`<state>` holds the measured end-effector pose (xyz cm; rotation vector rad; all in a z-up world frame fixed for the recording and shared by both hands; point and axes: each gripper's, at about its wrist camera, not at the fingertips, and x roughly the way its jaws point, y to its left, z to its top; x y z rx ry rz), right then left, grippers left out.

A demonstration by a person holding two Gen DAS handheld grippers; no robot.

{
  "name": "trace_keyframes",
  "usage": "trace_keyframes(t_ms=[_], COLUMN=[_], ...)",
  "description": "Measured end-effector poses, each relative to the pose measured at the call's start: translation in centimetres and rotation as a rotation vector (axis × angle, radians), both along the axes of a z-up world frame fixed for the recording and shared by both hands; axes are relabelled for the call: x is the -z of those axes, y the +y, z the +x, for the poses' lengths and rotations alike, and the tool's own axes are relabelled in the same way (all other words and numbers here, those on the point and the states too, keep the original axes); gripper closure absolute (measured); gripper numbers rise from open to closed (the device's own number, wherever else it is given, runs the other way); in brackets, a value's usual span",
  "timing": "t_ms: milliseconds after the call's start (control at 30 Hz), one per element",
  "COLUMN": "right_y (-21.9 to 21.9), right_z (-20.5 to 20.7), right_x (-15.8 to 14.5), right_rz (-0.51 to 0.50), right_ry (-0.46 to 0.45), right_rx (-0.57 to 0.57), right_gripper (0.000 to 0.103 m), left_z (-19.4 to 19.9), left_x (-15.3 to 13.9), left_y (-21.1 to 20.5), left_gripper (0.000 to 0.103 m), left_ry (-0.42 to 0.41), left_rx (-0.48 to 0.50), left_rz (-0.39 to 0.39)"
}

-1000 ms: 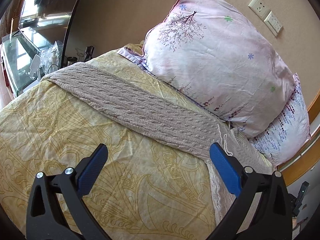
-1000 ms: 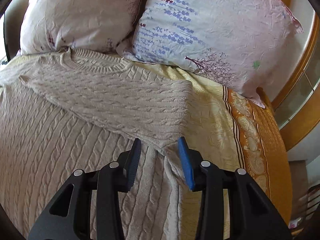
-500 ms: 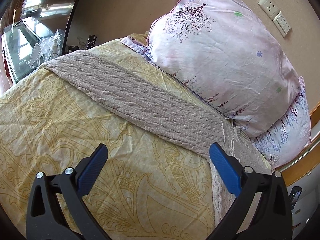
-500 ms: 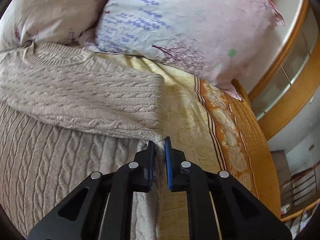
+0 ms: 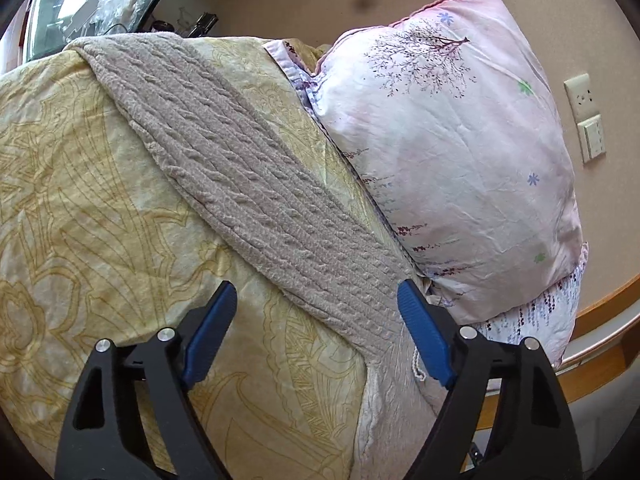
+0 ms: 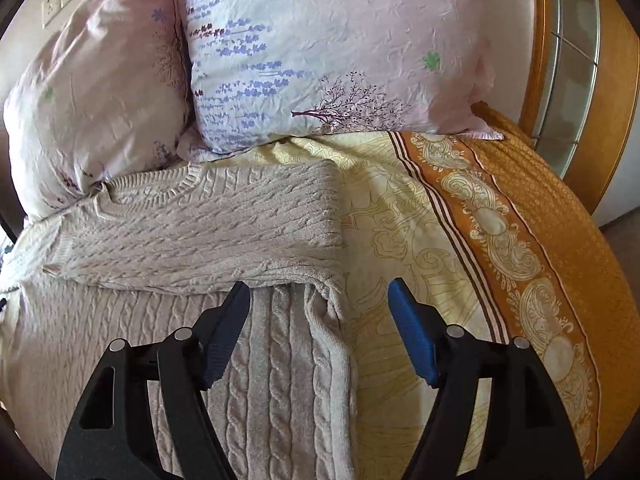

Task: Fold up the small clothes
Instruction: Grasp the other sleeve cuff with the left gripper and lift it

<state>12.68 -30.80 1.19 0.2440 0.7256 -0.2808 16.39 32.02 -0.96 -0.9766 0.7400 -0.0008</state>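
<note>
A beige cable-knit sweater [image 6: 192,240] lies flat on the bed, collar toward the pillows. Its right sleeve [image 6: 224,216] is folded across the chest. My right gripper [image 6: 320,328] is open, hovering over the sweater's right edge just below the folded sleeve, holding nothing. In the left wrist view the other sleeve [image 5: 248,184] stretches out diagonally over the yellow bedspread [image 5: 80,208]. My left gripper [image 5: 316,336] is open and empty above the sleeve's shoulder end.
Two pink floral pillows [image 6: 328,52] [image 5: 448,160] lean on the headboard behind the collar. An orange patterned border [image 6: 520,248] runs down the bed's right side. A wooden frame [image 6: 600,80] and wall sockets [image 5: 588,120] lie beyond. Cluttered items [image 5: 116,4] sit far left.
My right gripper was shut on the sleeve's folded edge half a second ago; it has let go, opened and drawn back. The left gripper has swung rightward along the outstretched sleeve, staying open.
</note>
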Motion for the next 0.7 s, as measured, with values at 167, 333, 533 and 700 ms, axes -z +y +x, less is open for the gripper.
trace_keyframes(t_ms=[167, 333, 533, 700], right_y=[0.5, 0.8, 0.1, -1.0], right_z=[-1.1, -2.0, -3.3, -4.0], right_x=[-0.6, -1.0, -0.8, -0.6], right_rz=[0.047, 0.052, 0.038, 0.054], right_ry=[-0.043, -0.063, -0.064, -0.075], right_rx=[-0.019, -0.036, -0.040, -0.026], right_gripper=[0.030, 0.029, 0.029, 0.028], left_z=[0.6, 0.4, -0.2, -0.1], left_x=[0.1, 0.3, 1.8, -0.7], left_y=[2.2, 5.0, 7.1, 5.2], left_gripper=[0.045, 0.069, 0.095, 0.096], left_ry=[0.042, 0.051, 0.024, -0.099], left_rx=[-0.118, -0.222, -0.323, -0.279], left_rz=[-0.034, -0.125, -0.232, -0.228])
